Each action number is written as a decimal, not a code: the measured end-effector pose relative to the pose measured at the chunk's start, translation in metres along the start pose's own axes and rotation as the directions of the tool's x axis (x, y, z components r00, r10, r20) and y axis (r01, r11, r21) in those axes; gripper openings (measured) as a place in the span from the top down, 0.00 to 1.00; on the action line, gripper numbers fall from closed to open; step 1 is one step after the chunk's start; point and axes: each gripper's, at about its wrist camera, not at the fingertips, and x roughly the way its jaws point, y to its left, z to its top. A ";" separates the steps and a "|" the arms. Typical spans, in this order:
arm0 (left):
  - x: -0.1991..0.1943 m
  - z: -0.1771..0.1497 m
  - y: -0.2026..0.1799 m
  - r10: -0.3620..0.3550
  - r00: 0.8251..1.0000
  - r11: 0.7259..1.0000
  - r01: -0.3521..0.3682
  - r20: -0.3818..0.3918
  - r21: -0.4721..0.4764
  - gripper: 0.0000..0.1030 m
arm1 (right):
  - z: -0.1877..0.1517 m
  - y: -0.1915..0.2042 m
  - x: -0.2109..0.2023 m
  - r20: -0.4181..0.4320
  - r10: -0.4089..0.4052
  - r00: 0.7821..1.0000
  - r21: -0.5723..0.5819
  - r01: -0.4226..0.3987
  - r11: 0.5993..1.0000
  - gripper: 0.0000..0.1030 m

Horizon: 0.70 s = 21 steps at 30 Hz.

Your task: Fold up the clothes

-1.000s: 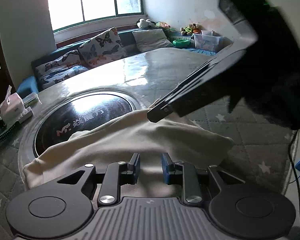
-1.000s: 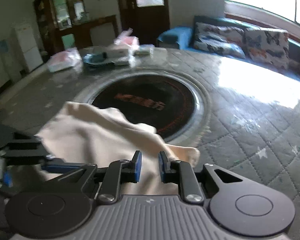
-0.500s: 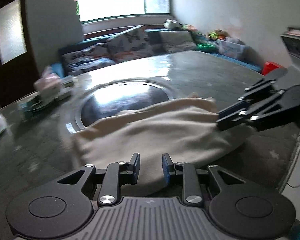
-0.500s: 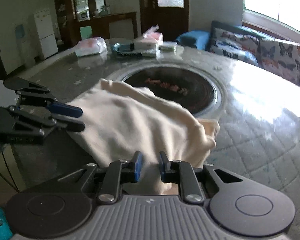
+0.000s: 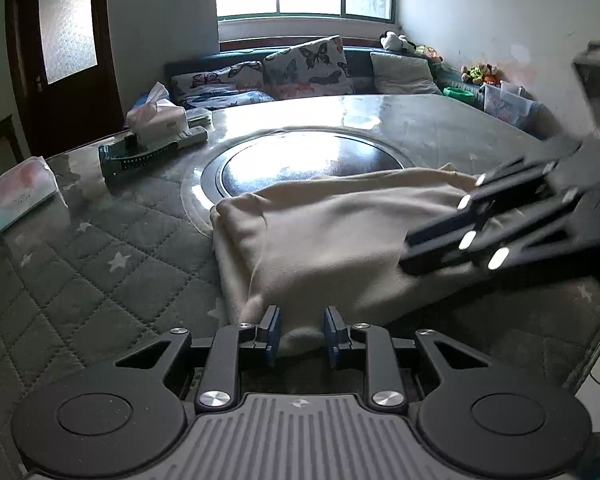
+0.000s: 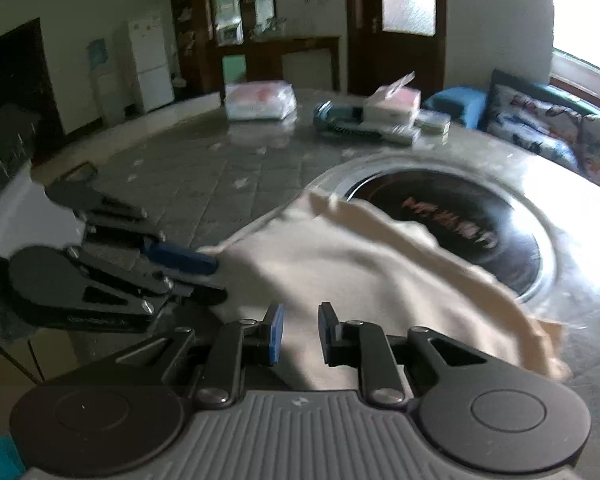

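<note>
Both grippers hold the near hem of the cloth

The left hand-held gripper (image 5: 301, 334) is clenched on the near-left edge of the cream cloth (image 5: 332, 232), which lies on the quilted surface (image 5: 100, 272) with its far edge over the dark round inset (image 5: 308, 160); the right hand-held gripper (image 6: 299, 334) grips the near-right edge. Risk: each pinch is shallow, so an uneven pull could slip the hem free or bunch the fold.

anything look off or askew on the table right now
Only the cloth: it lies bunched and wrinkled, its far edge draped over the rim of the dark round inset instead of flat. Nothing looks spilled or damaged.
</note>
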 end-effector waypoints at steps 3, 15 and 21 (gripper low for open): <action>-0.007 0.002 0.006 0.001 1.000 1.000 -0.001 0.016 -0.028 0.72 | -0.004 0.007 0.011 -0.039 -0.012 0.999 -0.032 0.011 0.999 0.81; -0.002 -0.002 0.033 0.056 0.998 0.990 -0.056 -0.009 -0.133 0.65 | 0.023 0.033 0.023 0.020 0.022 1.000 -0.095 -0.020 0.995 0.75; -0.009 -0.002 0.042 0.075 0.997 0.986 -0.075 -0.007 -0.152 0.58 | 0.024 0.037 0.040 -0.012 0.030 0.999 -0.097 -0.031 0.995 0.69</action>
